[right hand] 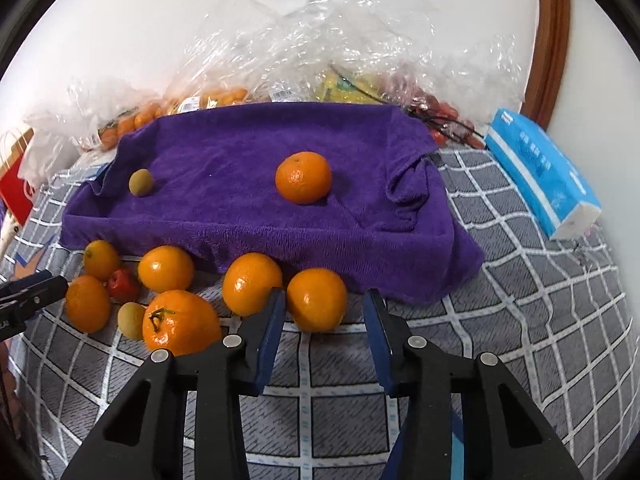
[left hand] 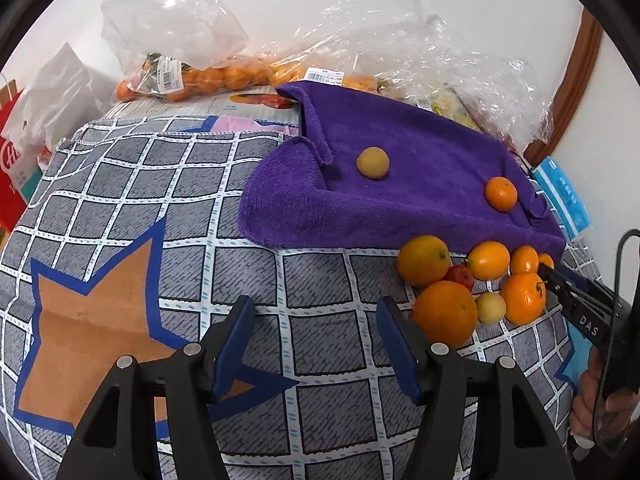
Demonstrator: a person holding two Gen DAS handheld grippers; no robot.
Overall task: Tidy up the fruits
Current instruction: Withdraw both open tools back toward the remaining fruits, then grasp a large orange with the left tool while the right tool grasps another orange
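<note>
Nearest the right wrist lens, the right gripper [right hand: 324, 320] is seen with its blue pads parted and an orange [right hand: 316, 299] standing at the gap between the tips; no pad is seen pressing on it, so the claw is recorded as open and holding nothing. From the left wrist view, the same gripper [left hand: 546, 270] is seen reaching into the fruit cluster from the right edge, gripped by a hand [left hand: 600, 412].

The left gripper [left hand: 316, 340] is held over bare checked cloth [left hand: 240, 240], jaws apart, with nothing between them.

A purple towel [right hand: 240, 216] is draped over a raised, box-like shape at the far side of the cloth. Two fruits are noted on top of it: a mandarin [right hand: 303, 177] toward the right and a small green-yellow fruit [right hand: 141, 182] near the left end.

Along the towel's near edge, on the cloth, loose fruit is clustered: a stemmed mandarin [right hand: 180, 322], four further oranges [right hand: 166, 269], a small red fruit [right hand: 123, 284] and a pale yellow fruit [right hand: 131, 320], several touching one another.

Behind the towel, clear plastic bags [right hand: 304, 40] of fruit are piled against the wall. A blue tissue pack [right hand: 544, 176] is noted at the cloth's far right corner, and a red paper bag [left hand: 14, 168] at its left edge.
</note>
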